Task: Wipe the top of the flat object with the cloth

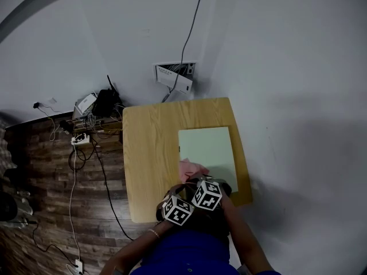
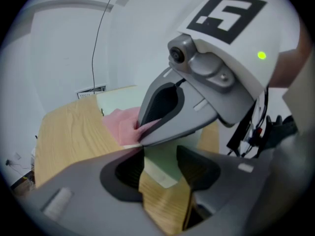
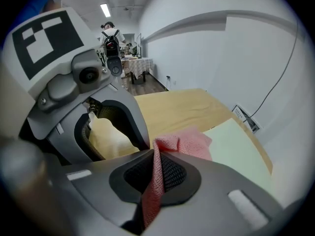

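My right gripper [image 3: 150,152] pinches the pink cloth [image 3: 186,141] at the near-left corner of the pale-green board [image 3: 236,151] — its length runs ahead of me; left gripper [image 2: 160,154] jaws apart.

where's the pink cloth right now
In the head view the pink cloth sits on the near left corner of the pale green board on the wooden table, pinched by the right gripper.

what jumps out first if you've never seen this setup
The pink cloth stands out most, pinched in the right claw at the near edge of the pale green board. That board lies flat on the right part of a wooden table. The left claw hangs open over the board's near corner.
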### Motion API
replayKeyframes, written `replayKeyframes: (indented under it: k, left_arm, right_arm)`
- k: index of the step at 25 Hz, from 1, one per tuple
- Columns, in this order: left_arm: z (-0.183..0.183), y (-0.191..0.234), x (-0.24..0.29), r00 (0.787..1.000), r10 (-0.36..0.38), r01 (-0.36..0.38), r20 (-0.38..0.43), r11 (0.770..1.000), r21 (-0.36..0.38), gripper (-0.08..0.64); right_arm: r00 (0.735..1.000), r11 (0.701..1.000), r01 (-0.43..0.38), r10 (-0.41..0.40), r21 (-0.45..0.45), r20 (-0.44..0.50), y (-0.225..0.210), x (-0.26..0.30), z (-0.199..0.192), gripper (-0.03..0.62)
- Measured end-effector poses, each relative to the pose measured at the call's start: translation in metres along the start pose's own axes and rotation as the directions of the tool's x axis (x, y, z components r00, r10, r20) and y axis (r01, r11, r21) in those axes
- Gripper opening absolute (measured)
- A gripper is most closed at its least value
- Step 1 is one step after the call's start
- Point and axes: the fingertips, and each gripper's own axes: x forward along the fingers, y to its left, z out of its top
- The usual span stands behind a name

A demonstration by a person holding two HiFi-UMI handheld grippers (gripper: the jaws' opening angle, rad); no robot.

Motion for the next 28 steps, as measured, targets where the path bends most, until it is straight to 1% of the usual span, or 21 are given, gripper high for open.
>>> replayKeyframes:
  k: [2,6,8,13,16,20,28]
  left_arm:
    - [0.001,0.0,0.0,1.0,-0.007,0.007,0.006,1.0,-0.005,0.21]
    - [0.002,0.001,0.001,1.0,-0.012,0.012,0.021,1.0,0.004,0.21]
    - [0.001,0.0,0.002,1.0,-0.013,0.013,0.023,1.0,0.006,0.21]
    - [0.001,-0.001,0.003,0.999,-0.02,0.02,0.025,1.0,0.011,0.209]
    - [0.001,-0.001,0.003,1.0,-0.001,0.001,0.015,1.0,0.016,0.209]
    - [0.001,-0.002,0.005,1.0,0.029,-0.029,0.008,1.0,0.01,0.207]
    - [0.0,-0.003,0.006,0.999,0.045,-0.045,-0.01,0.999,0.003,0.206]
  right_arm:
    - [1.0,1.0,0.016,-0.016,-0.006,-0.002,-0.001,0.0,-0.001,0.014]
    - [0.999,0.999,0.034,-0.035,0.033,0.023,-0.003,0.001,-0.002,0.014]
    - [0.999,0.999,0.034,-0.035,0.034,0.026,-0.002,0.0,-0.003,0.014]
    - [0.999,0.999,0.031,-0.031,-0.014,0.028,-0.002,0.0,-0.004,0.014]
    - [0.999,0.998,0.03,-0.029,-0.052,0.016,-0.002,-0.002,-0.008,0.014]
    - [0.999,0.994,0.024,-0.026,-0.107,-0.023,-0.004,-0.008,-0.023,0.014]
    - [0.999,0.994,0.013,-0.017,-0.105,-0.037,-0.008,-0.02,-0.05,0.014]
